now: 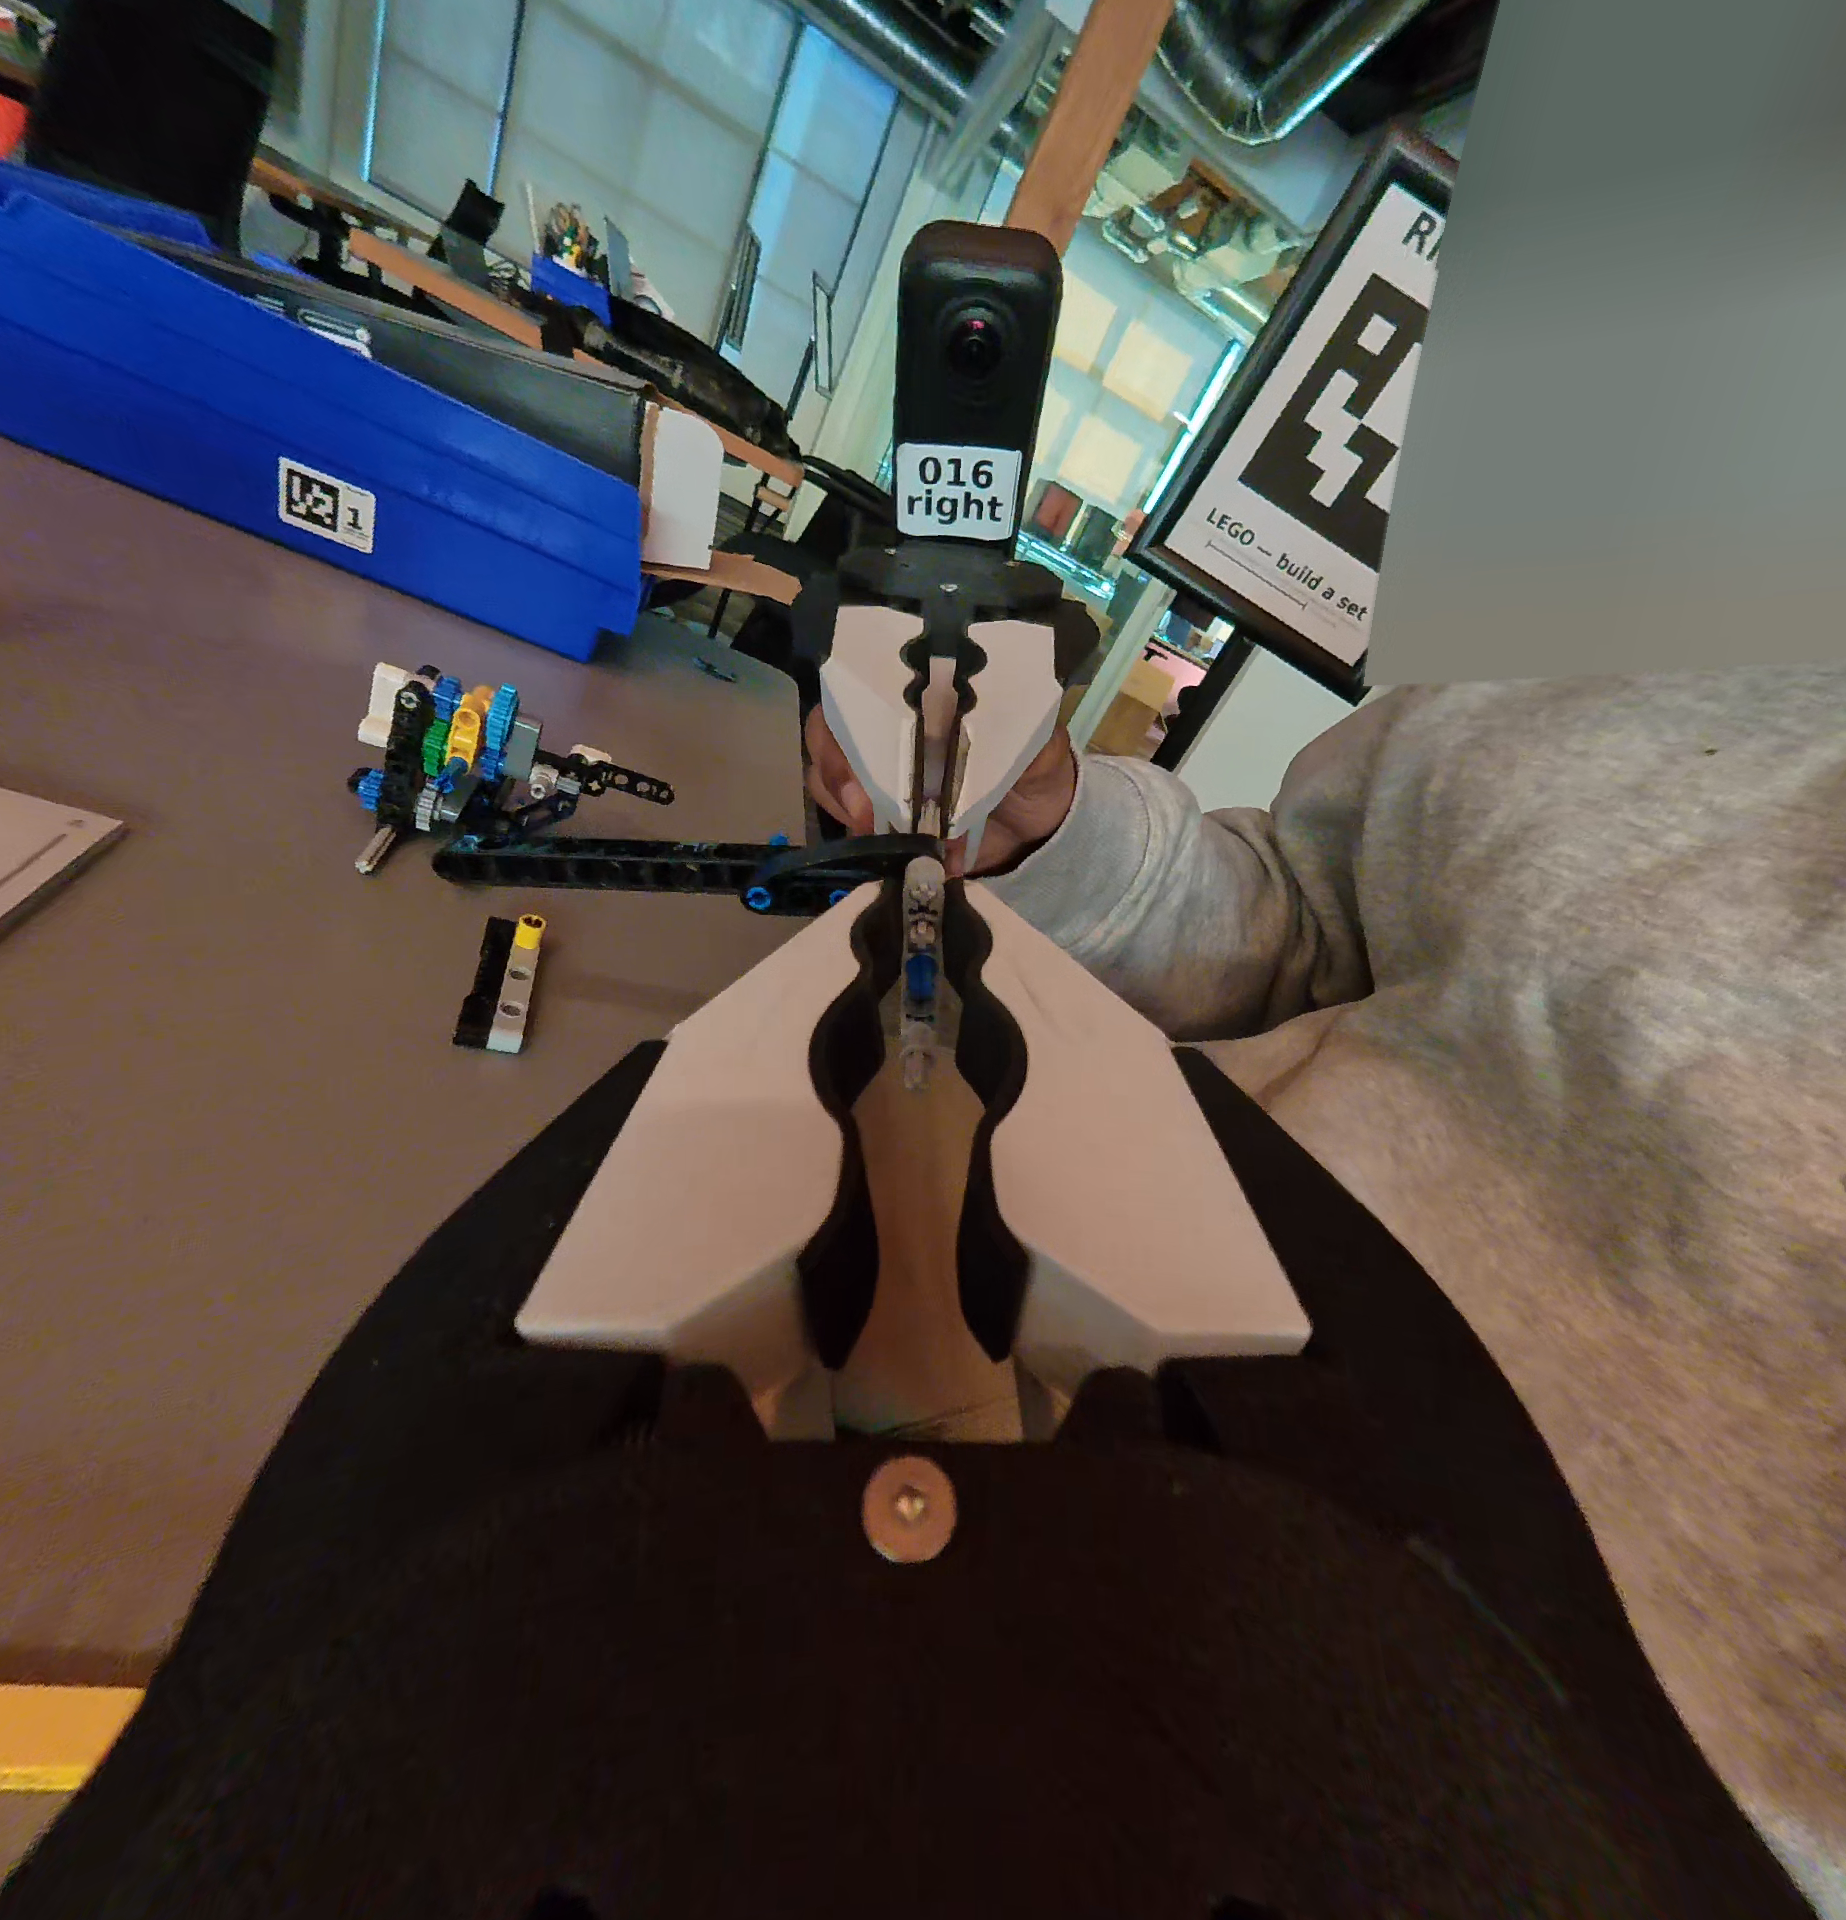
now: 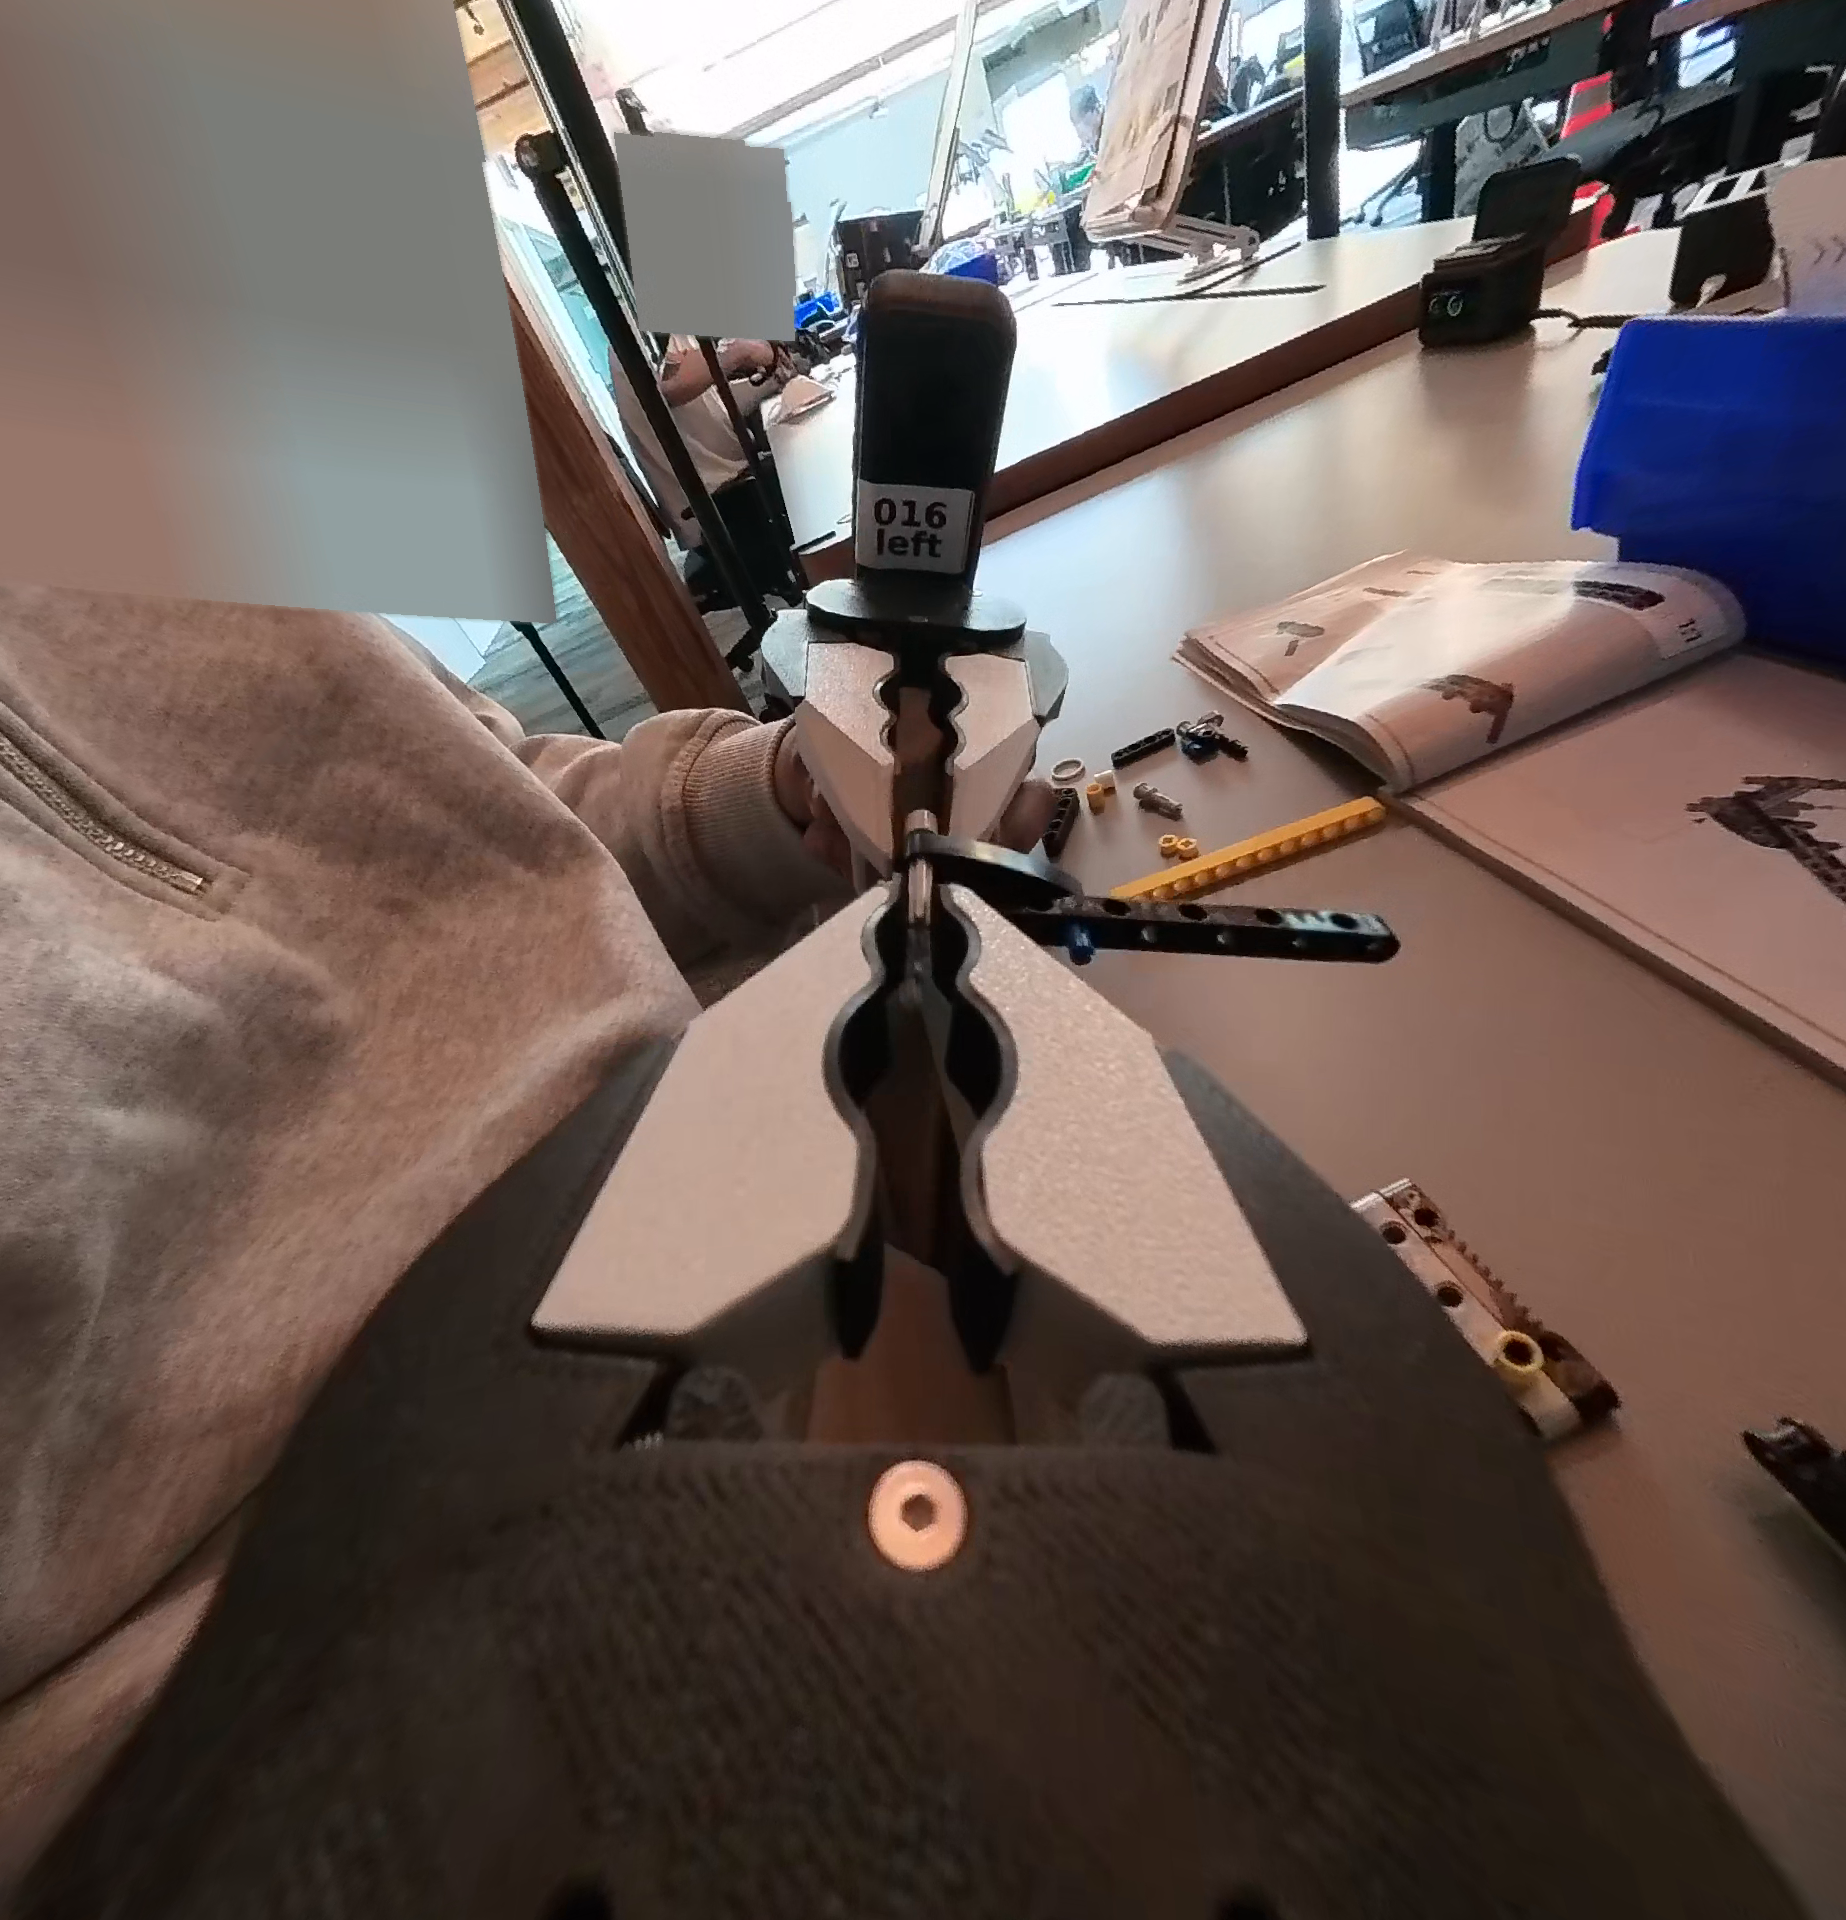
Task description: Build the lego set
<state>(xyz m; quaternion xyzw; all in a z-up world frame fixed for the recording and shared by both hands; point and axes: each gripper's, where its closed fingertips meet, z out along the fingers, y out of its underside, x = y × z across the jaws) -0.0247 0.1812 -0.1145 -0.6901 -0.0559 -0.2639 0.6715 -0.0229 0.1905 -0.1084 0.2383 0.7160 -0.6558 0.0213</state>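
Nearest your left lens, the left gripper (image 1: 917,940) is pinched on a slim grey beam (image 1: 920,977) carrying a blue pin; facing it tip to tip, the right gripper (image 2: 916,914) is pinched on the end of a long black beam (image 2: 1210,925), which juts sideways above the table (image 1: 223,1143). Both parts are held in the air between you. Judged light, stiff and slick; the pin joint will resist, so grip close to the joint, since the black beam's long free end invites twisting. Beyond lie a gear assembly (image 1: 462,748), a small black-and-grey block (image 1: 503,987), a yellow beam (image 2: 1251,850), loose pins (image 2: 1158,795), an instruction booklet (image 2: 1459,665) and a blue bin (image 1: 306,416).
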